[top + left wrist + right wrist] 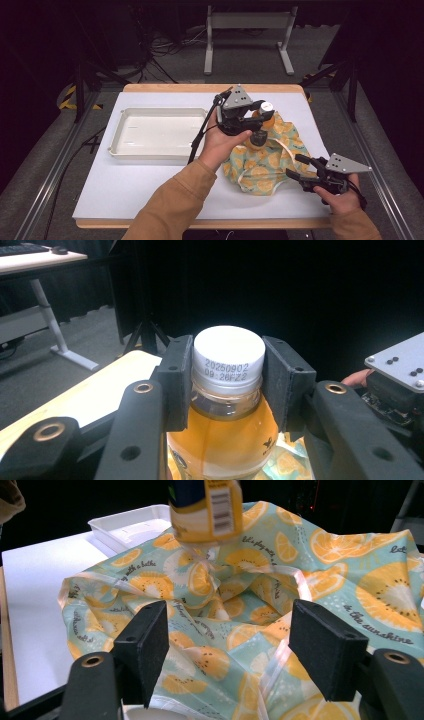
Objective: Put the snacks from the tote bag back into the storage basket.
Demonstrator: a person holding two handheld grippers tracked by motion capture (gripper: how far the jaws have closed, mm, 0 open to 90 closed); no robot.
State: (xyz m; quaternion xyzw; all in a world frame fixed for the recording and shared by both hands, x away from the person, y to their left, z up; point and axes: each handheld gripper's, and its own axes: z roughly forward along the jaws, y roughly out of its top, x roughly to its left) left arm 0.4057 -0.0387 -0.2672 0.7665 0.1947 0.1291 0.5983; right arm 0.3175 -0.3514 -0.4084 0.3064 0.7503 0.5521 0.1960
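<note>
Standing upright, bottle (223, 405), cap (228, 352) topmost.

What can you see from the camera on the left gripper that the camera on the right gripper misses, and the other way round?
The left gripper view alone shows the bottle's white cap with its printed date code, clamped between the black pads. The right gripper view alone shows the bottle's barcode label, the white tray and the right gripper open before the cloth. Both show the orange drink bottle and the citrus-print cloth bag.
</note>
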